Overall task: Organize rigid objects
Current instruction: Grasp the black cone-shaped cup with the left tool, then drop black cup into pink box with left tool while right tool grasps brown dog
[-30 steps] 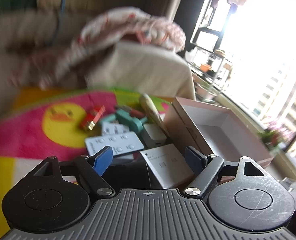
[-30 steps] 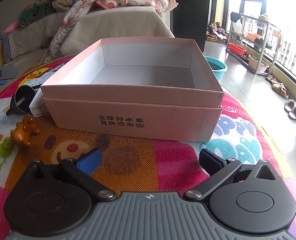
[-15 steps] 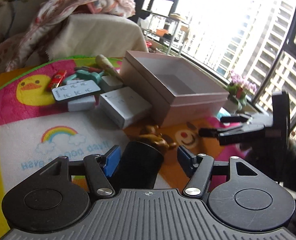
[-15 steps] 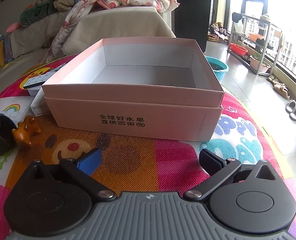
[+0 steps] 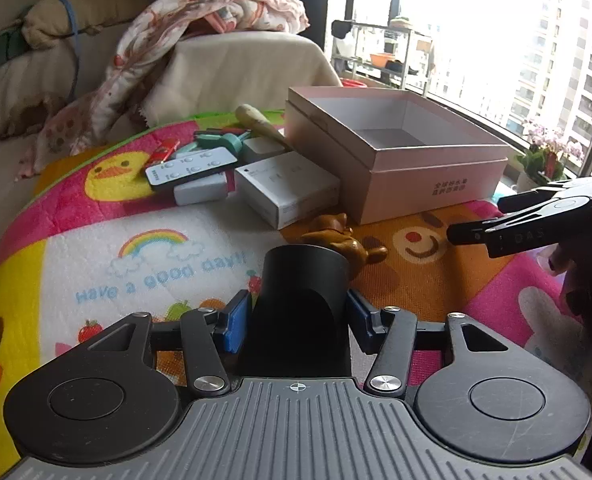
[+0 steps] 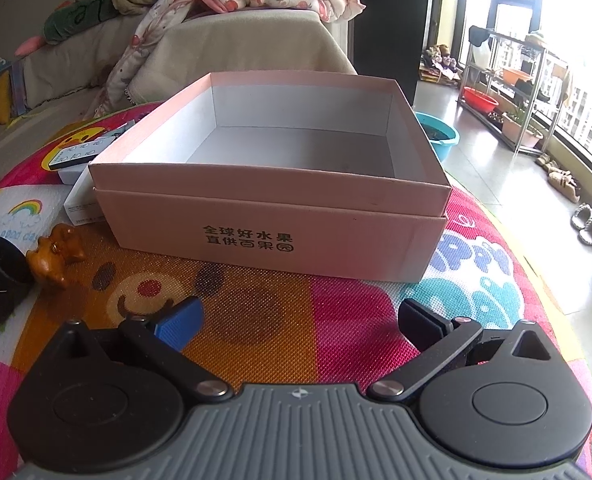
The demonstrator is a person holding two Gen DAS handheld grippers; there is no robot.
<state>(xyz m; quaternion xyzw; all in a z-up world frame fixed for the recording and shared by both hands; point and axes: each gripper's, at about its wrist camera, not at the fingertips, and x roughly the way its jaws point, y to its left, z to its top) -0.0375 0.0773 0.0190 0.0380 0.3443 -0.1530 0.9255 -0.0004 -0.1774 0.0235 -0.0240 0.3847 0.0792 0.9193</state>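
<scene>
My left gripper (image 5: 298,320) is shut on a black cylinder (image 5: 302,300) and holds it above the colourful mat. An open pink cardboard box (image 5: 396,184) stands ahead to the right, empty inside; it fills the right wrist view (image 6: 271,216). A brown animal figurine (image 5: 344,238) lies just beyond the cylinder and shows in the right wrist view (image 6: 55,256). My right gripper (image 6: 296,324) is open and empty, low over the mat in front of the box; it shows at the right of the left wrist view (image 5: 516,220).
Left of the box lie a white carton (image 5: 287,192), a remote control (image 5: 187,168), a small white box (image 5: 201,192), teal and red pieces (image 5: 219,140) and a wooden handle (image 5: 255,120). A blanket-covered sofa (image 5: 215,60) stands behind. The mat's round edge (image 6: 536,264) drops to the floor.
My left gripper closed on the black cylinder, lifted it away from the pile and swung right toward the box. My right gripper has held still and open.
</scene>
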